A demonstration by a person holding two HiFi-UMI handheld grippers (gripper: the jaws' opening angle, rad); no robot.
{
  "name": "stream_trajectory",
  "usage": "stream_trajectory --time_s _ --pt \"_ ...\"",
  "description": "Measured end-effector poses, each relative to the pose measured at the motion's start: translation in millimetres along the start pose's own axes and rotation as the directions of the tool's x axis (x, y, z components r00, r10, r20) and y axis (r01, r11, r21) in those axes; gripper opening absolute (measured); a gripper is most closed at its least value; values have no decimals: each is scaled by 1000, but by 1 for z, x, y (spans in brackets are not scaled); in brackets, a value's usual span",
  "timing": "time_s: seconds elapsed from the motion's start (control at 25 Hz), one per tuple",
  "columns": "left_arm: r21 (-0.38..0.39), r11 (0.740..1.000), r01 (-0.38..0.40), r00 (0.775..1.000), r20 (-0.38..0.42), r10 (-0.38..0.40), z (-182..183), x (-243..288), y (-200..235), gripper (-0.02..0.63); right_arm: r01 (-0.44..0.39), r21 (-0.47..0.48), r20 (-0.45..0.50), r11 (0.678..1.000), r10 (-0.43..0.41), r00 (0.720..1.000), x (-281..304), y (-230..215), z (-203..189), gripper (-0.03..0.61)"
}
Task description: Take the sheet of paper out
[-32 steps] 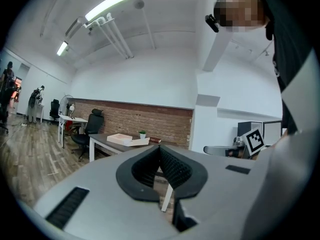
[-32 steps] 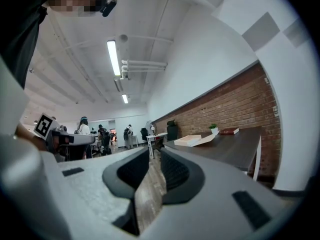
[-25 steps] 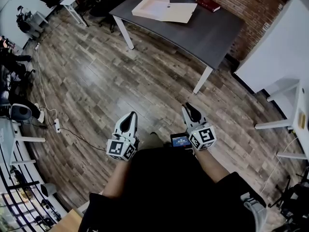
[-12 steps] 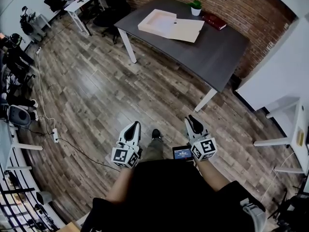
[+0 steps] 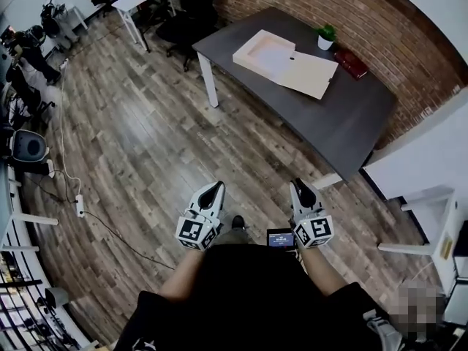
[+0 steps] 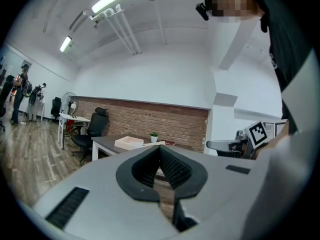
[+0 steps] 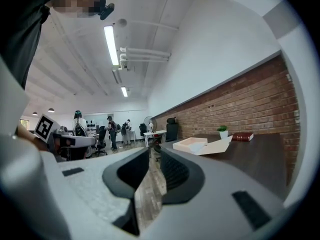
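Approach step: my left gripper has tips together and my right gripper stands slightly apart, both empty, with the box on the table well ahead, the sheet presumably inside; next I close in and reach in.

Matt grey table, wood-plank floor

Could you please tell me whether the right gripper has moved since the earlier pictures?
Yes: the right gripper has moved forward, closer to the dark table, with less floor between them.
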State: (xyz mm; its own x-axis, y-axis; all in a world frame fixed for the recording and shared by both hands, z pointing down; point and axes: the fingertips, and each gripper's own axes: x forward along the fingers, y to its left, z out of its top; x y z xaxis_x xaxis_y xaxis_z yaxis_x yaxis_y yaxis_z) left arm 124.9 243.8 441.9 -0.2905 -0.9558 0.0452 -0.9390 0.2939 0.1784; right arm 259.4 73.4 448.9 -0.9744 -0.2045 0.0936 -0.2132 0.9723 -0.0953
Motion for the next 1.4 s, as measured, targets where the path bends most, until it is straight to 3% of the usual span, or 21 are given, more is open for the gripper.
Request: stream_trajectory --time_s 0.16,0.48,0.88,1.4 --pt "-8 1000 19 1000 -4 -19 9 47 39 -5 13 -8 13 1000 -13 1000 54 -15 13 75" --pt "5 996 91 996 -13 -91 20 128 72 -5 43 12 7 999 -43 999 119 -47 16 75" --pt "1 996 87 996 -34 -87 16 212 115 -5 101 28 12 994 -102 995 184 -122 19 75" --pt "19 998 54 996 -69 -53 48 361 171 -5 36 92 -41 995 -33 999 322 -223 26 75"
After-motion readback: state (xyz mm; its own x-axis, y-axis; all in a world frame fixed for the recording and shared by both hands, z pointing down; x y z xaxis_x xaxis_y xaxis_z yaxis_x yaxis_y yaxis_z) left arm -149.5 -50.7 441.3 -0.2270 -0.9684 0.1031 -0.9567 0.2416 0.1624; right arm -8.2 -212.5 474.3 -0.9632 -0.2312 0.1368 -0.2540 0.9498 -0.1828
